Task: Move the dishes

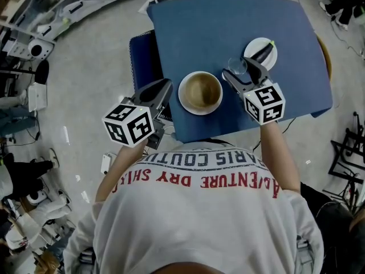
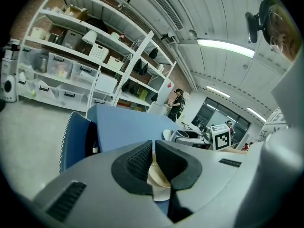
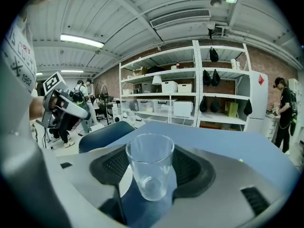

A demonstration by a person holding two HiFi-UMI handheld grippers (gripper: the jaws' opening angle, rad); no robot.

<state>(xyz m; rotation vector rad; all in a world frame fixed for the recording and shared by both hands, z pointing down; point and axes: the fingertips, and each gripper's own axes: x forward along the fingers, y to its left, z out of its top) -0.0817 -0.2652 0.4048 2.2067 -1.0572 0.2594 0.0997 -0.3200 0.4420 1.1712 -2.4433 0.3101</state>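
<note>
Right gripper (image 1: 238, 69) angled down, jaws clamping upright glass (image 3: 149, 165).

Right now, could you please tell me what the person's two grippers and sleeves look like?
Both the left gripper and the right gripper have smooth light-grey moulded bodies. Each has black ribbed pads on the jaws and carries a white cube with black square markers. The person wears a pale short-sleeved T-shirt with red and dark lettering, leaving the forearms bare.
</note>
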